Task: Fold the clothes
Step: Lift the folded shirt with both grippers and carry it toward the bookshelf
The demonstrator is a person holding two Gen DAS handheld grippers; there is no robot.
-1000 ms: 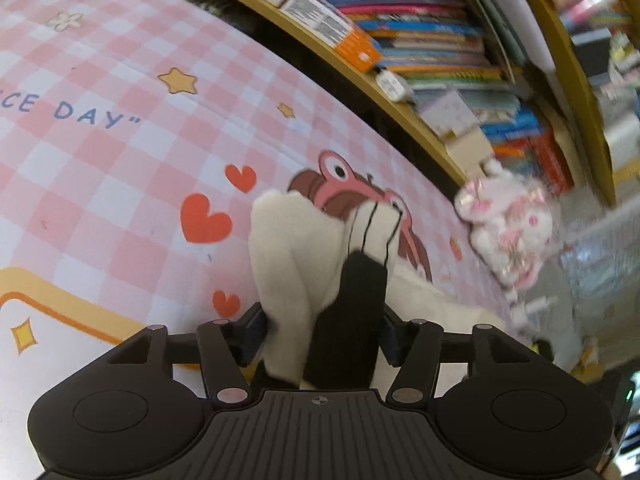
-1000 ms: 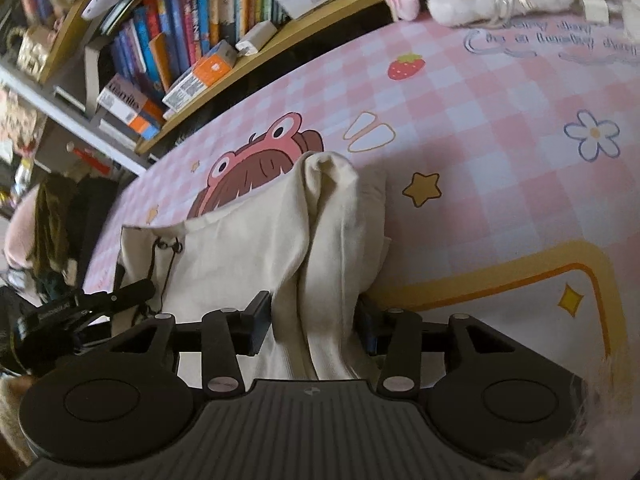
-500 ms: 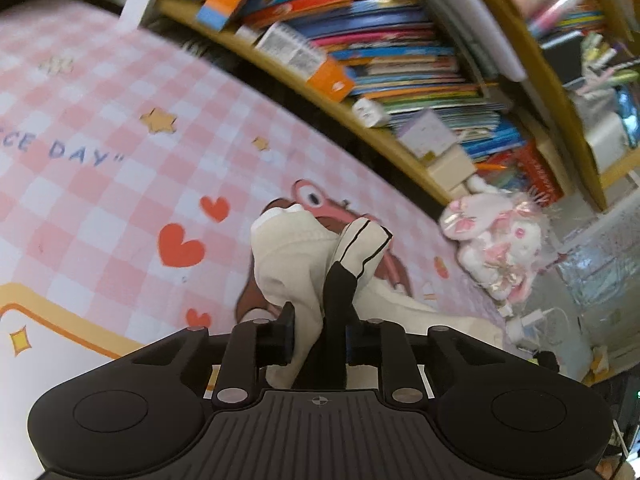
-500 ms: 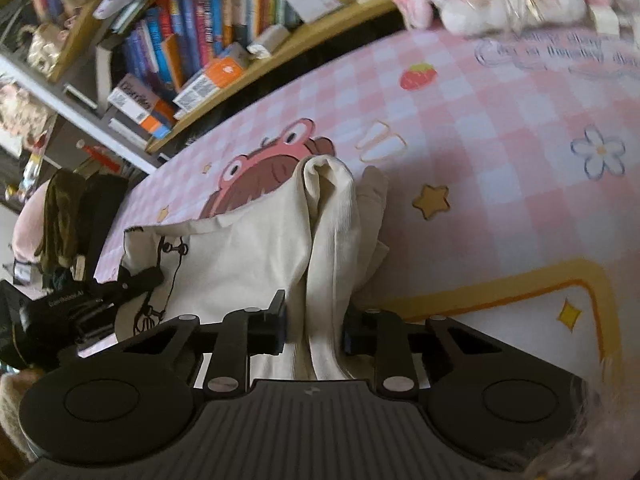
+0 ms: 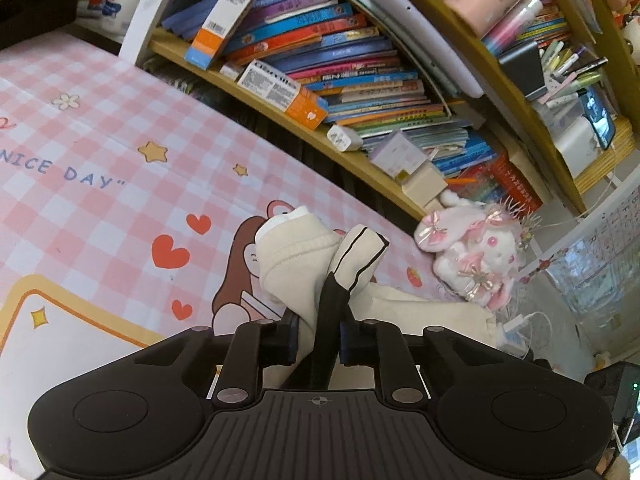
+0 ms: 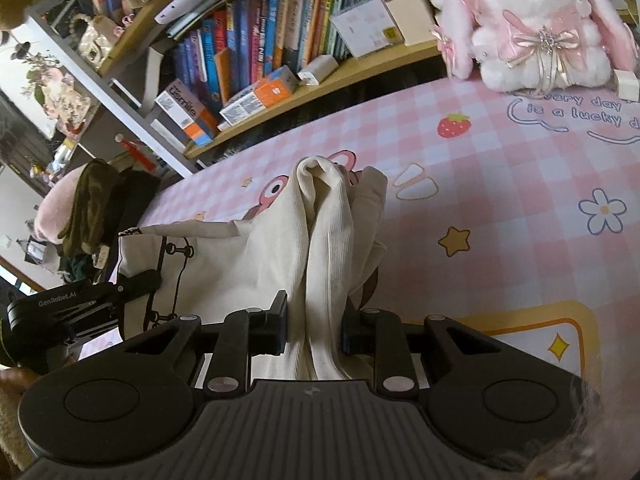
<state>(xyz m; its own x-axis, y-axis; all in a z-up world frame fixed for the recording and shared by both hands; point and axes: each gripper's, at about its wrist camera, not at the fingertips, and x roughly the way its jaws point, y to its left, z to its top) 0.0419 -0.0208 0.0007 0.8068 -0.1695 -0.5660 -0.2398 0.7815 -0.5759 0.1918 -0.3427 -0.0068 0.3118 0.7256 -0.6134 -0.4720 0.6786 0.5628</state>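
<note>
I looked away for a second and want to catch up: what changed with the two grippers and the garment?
Both grippers have just been closing. The left gripper now pinches the garment where cream cloth meets black trim, and the right gripper pinches a bunched cream fold. Both lifted the cloth a little off the mat. The plush rabbit and books stayed put.

soft even light, curved fisheye edges

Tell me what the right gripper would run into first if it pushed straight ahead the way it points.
Probably the cream garment already bunched between its jaws, then the pink checked cloth beneath. The right gripper angles downward, so the bookshelf behind looks out of line, though depth is unclear.
</note>
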